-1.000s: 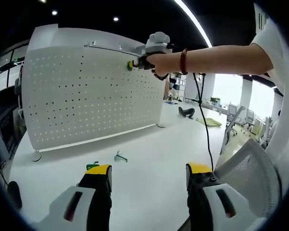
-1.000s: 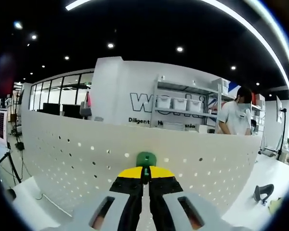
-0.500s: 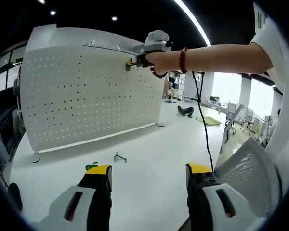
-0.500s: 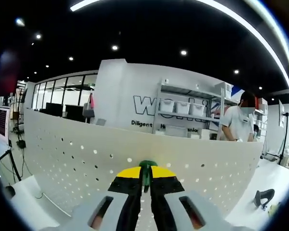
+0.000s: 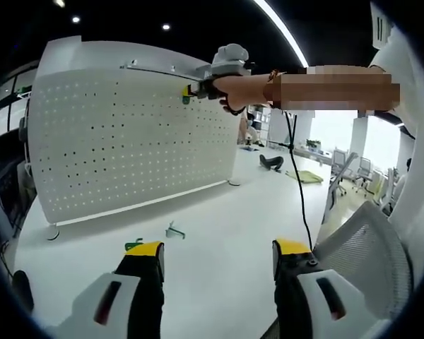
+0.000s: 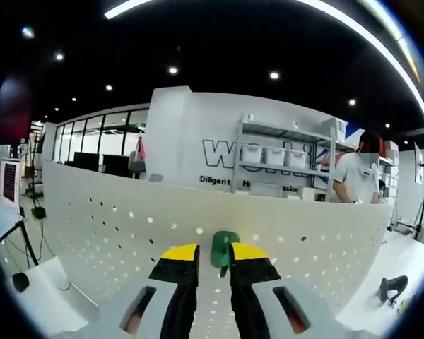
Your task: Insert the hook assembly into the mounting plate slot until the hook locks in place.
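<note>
The white pegboard stands upright on the white table. A green hook sits on the pegboard near its top edge, between the parted jaws of my right gripper, which is open. In the left gripper view a person's hand holds that right gripper at the board's top right, where the green hook shows as a small spot. My left gripper hovers open and holds nothing above the table's near part. A second green hook and a grey metal hook lie on the table.
A black cable hangs from the raised arm. A mesh chair stands at the right. A small black object lies further back on the table. Behind the board are shelves with bins and a person.
My right gripper's jaws, shut on the green hook before, have parted and the hook stays on the pegboard. The left gripper has held still.
</note>
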Motion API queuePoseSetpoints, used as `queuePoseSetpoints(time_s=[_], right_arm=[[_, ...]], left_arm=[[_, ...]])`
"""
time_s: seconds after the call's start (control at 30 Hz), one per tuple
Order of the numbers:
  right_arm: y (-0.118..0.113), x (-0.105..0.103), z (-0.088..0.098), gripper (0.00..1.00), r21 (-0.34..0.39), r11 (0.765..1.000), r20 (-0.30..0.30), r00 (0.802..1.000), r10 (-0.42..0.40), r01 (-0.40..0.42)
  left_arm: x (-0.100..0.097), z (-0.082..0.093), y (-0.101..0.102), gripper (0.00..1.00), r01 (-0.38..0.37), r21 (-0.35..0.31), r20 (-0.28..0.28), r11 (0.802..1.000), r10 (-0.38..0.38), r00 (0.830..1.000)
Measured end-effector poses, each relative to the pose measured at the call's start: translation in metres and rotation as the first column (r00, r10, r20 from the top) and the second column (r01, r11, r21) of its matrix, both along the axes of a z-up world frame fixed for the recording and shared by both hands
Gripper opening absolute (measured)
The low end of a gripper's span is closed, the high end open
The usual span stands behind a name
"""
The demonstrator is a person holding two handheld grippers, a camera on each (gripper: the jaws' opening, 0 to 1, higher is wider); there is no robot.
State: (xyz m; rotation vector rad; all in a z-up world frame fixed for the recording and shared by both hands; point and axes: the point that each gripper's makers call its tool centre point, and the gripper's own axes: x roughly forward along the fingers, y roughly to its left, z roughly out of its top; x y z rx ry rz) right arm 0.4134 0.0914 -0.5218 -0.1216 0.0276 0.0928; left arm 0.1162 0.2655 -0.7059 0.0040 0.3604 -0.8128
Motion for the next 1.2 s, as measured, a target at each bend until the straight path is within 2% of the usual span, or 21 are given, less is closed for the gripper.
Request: queuePoseSetpoints(time_s=[0.17,0.4,0.63,0.83,0.97,1.2], right_arm=[[-0.001,-0.006,-0.003,0.18,0.011,1.000,-0.008,1.000,0.006,-0.006],[-0.005,-0.016,-0.008,0.19,0.017,1.000,-0.008,1.000,0.004,-0.004],[-0.014,-0.029,-0.005,0.20,0.037,0.999,0.013,1.000,-0.005,0.004],[-0.022,-0.041,-0.004,0.20,0.051,0.999,0.034,0.999,-0.019,0.017],[-0.024,-0.047,-0.011,0.20,0.058,0.998,0.025,1.000,-0.016,0.014],[-0.026,-0.061,-0.035,0.20,0.059,0.998,-0.015,1.000,-0.010,0.011]], left_arm=[[-0.001,0.000,-0.003,0.64,0.019,0.009,-0.001,1.000,-0.018,1.000],[0.002,0.004,-0.002,0.66,0.005,0.020,0.013,1.000,-0.006,1.000],[-0.001,0.004,-0.004,0.67,0.006,0.000,-0.020,1.000,-0.006,1.000],[-0.006,-0.001,-0.007,0.66,0.016,0.013,-0.031,1.000,-0.015,0.999],[-0.008,-0.004,-0.009,0.65,0.024,0.024,-0.037,0.999,-0.023,0.999],[-0.008,-0.003,-0.008,0.66,0.011,0.023,-0.035,1.000,-0.010,0.999]])
